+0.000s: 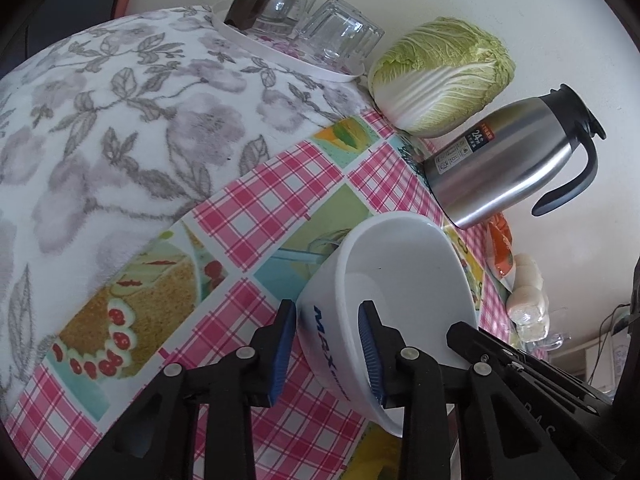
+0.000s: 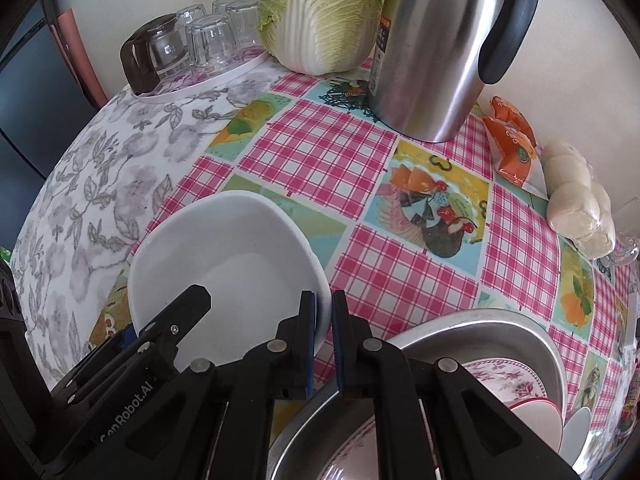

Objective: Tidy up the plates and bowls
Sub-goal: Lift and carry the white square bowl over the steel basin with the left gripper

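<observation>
White plastic fills the middle of both views: a bowl (image 1: 384, 300) held tilted above the checked cloth (image 1: 280, 200). The left gripper (image 1: 326, 354) straddles its near wall, one blue pad outside by the blue lettering and one inside; the outer pad looks to sit just off the wall, so I cannot tell whether it is pinching yet. The right gripper (image 2: 324, 344) is clenched on the bowl's (image 2: 224, 264) opposite rim, its pads squeezed onto the thin edge. My reading is that two grips on opposite sides keep the bowl from swinging while one hand takes it from the other.

It is deep, plain and glossy inside, and looks clean and empty. It hangs between the floral towel (image 1: 100, 120) and a metal basin (image 2: 500, 332), which sits just beside the right gripper and holds flowered plates (image 2: 508, 376) and a red-rimmed dish (image 2: 536, 412). The basin is probably the source of the crockery, and the open towel likely the place to set it down.

Farther back stand a cabbage (image 1: 444, 76), a steel flask (image 1: 516, 164) and upturned glasses (image 1: 312, 28) on a tray.
</observation>
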